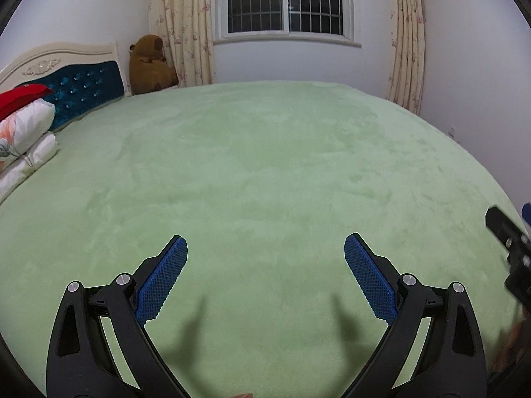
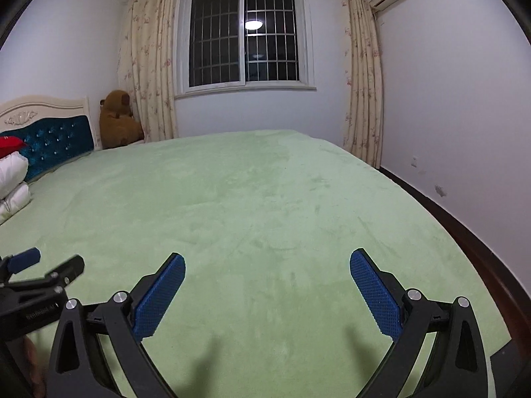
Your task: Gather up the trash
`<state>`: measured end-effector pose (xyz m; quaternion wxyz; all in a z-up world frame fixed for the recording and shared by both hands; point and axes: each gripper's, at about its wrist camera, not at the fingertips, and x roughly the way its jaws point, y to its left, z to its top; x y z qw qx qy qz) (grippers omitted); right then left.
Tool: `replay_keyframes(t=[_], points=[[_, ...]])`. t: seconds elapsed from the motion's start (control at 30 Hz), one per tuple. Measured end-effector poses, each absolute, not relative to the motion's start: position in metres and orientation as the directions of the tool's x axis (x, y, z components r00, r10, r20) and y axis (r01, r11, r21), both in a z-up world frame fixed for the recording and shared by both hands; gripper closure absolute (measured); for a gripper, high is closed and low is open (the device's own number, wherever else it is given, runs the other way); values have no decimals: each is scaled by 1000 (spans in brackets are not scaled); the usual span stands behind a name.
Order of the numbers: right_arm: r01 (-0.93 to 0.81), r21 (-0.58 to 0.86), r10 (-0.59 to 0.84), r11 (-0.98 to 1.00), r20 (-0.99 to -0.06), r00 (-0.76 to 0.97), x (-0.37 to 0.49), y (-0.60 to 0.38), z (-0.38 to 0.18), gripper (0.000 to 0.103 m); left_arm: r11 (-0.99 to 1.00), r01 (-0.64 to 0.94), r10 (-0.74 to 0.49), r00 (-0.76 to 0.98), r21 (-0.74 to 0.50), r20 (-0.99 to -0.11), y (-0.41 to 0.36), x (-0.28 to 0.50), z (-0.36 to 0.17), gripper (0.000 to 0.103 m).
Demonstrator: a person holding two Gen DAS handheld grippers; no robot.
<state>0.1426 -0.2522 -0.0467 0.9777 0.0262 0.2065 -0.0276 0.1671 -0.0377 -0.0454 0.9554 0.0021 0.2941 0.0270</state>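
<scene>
My left gripper (image 1: 265, 248) hangs open above the green bed cover (image 1: 265, 165), its blue pads wide apart with nothing between them. My right gripper (image 2: 267, 265) is open as well, over the same green bed cover (image 2: 265, 205), and holds nothing. In the left wrist view the right gripper shows as a black part (image 1: 511, 248) at the right edge. The left gripper (image 2: 39, 272) appears at the lower left of the right wrist view. No trash shows in either view.
A brown teddy bear (image 1: 151, 64) sits in the far left corner by the curtain (image 1: 186, 26). Folded white bedding and a red pillow (image 1: 23, 126) lie by the blue headboard (image 1: 86, 89). A window (image 2: 245, 36) is in the far wall. The bed's dark right edge (image 2: 471, 248) runs along the wall.
</scene>
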Motion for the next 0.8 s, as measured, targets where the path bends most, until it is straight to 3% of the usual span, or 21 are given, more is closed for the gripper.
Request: replay_keyframes(t=[0.8], points=[[82, 57, -51, 995, -420, 906, 143, -256, -52, 5, 999, -34, 4, 819, -42, -573, -29, 167, -51, 10]])
